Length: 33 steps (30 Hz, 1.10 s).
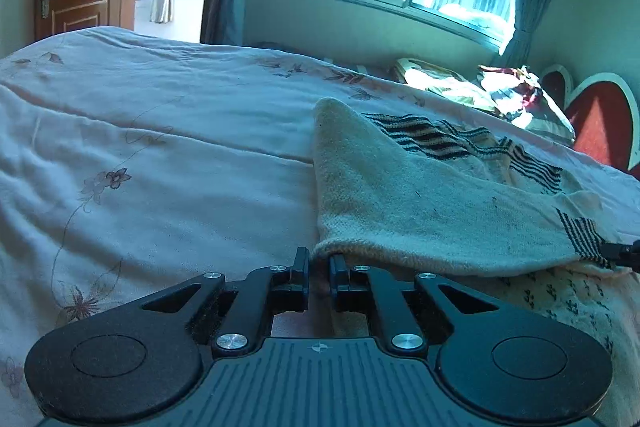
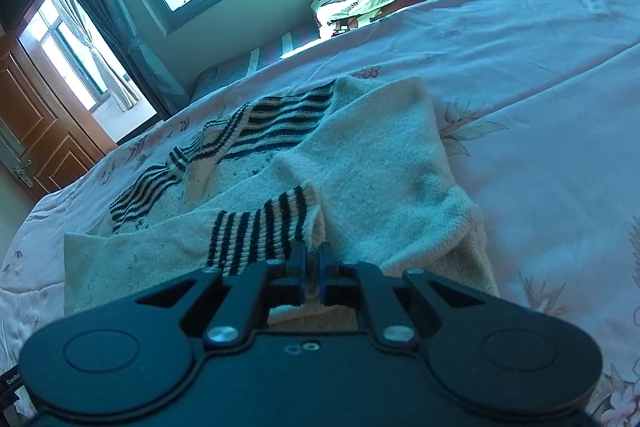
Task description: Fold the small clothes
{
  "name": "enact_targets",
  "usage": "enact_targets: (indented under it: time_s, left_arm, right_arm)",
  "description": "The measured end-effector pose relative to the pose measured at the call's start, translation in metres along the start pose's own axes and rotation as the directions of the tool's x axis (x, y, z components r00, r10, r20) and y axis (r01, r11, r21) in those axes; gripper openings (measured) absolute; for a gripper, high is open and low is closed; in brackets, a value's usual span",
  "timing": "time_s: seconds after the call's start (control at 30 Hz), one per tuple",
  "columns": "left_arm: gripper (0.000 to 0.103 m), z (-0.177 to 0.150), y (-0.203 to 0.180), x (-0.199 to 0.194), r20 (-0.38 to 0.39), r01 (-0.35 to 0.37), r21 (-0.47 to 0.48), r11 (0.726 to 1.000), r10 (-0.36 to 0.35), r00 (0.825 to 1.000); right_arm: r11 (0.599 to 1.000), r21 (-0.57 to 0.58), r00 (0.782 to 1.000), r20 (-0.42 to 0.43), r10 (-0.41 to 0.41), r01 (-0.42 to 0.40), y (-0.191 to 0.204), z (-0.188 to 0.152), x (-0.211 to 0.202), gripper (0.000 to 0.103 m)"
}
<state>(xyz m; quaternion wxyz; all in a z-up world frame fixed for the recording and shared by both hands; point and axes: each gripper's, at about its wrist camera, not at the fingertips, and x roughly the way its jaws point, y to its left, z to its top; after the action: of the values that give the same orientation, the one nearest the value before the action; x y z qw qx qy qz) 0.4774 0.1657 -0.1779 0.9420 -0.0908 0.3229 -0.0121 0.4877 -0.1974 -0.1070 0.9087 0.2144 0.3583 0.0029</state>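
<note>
We are working on the flowered bedspread (image 1: 160,147), where the cream sweater (image 1: 400,187) is lying partly folded. At its left hem corner, our left gripper (image 1: 319,263) is pinching the knit with nearly closed jaws. At the sweater's right side, our right gripper (image 2: 312,253) is clenching the striped cuff (image 2: 260,227), which is lying folded across the sweater's body.

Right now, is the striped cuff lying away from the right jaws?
No, the striped cuff sits right at the right gripper, whose jaws are nearly closed on the sweater edge.
</note>
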Motion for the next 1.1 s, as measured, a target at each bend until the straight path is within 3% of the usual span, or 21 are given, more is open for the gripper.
enact_targets:
  time_s: [0.03,0.2,0.33,0.4,0.47,0.5,0.57,0.7,1.0,1.03,1.1]
  left_arm:
    - [0.016,0.0,0.004,-0.004,-0.012,0.019,-0.008,1.0,-0.019,1.0]
    - [0.017,0.011,0.024,-0.03,0.047,0.068,-0.111,0.991,-0.063,0.997]
    - [0.017,0.028,0.013,-0.015,0.077,0.161,-0.163,0.973,-0.15,0.986]
    - [0.017,0.031,0.003,0.001,0.057,0.227,-0.185,0.956,-0.221,0.974]
    - [0.017,0.024,-0.008,0.026,-0.048,0.151,-0.177,0.973,-0.161,0.986]
    - [0.016,0.016,-0.008,0.033,-0.064,0.123,-0.177,0.977,-0.136,0.989]
    - [0.016,0.001,-0.004,0.033,0.001,0.157,-0.199,0.967,-0.16,0.987]
    - [0.017,0.001,-0.012,0.021,0.045,0.131,-0.18,0.975,-0.125,0.991]
    - [0.017,0.013,-0.008,0.026,0.022,0.104,-0.199,0.974,-0.102,0.995]
    - [0.018,0.019,-0.009,0.022,0.048,0.1,-0.177,0.979,-0.093,0.995]
    - [0.05,0.04,-0.01,0.021,0.099,0.106,-0.122,0.987,-0.094,0.991]
  right_arm:
    - [1.0,0.001,1.0,-0.003,0.004,-0.004,-0.001,0.001,0.0,0.007]
    - [1.0,0.002,1.0,-0.001,0.017,-0.017,-0.003,0.002,0.0,0.007]
    - [1.0,-0.003,1.0,0.019,0.011,-0.011,-0.002,0.003,-0.004,0.007]
    - [1.0,-0.006,1.0,0.018,0.015,-0.015,-0.002,0.004,-0.005,0.007]
    - [1.0,-0.02,1.0,0.017,0.012,-0.011,-0.001,0.004,-0.005,0.007]
    - [1.0,-0.024,1.0,0.017,0.008,-0.008,-0.002,0.004,-0.005,0.007]
    - [1.0,-0.015,1.0,0.013,0.004,-0.004,-0.006,0.003,-0.006,0.007]
    - [1.0,-0.03,1.0,0.018,0.006,-0.006,-0.009,0.001,-0.011,0.007]
    - [1.0,-0.027,1.0,0.008,0.01,-0.01,-0.017,0.0,-0.007,0.008]
    - [0.999,-0.04,1.0,0.007,0.021,-0.02,-0.016,0.002,-0.01,0.012]
    - [0.997,-0.071,0.998,0.056,0.015,-0.012,-0.015,0.005,-0.021,0.022]
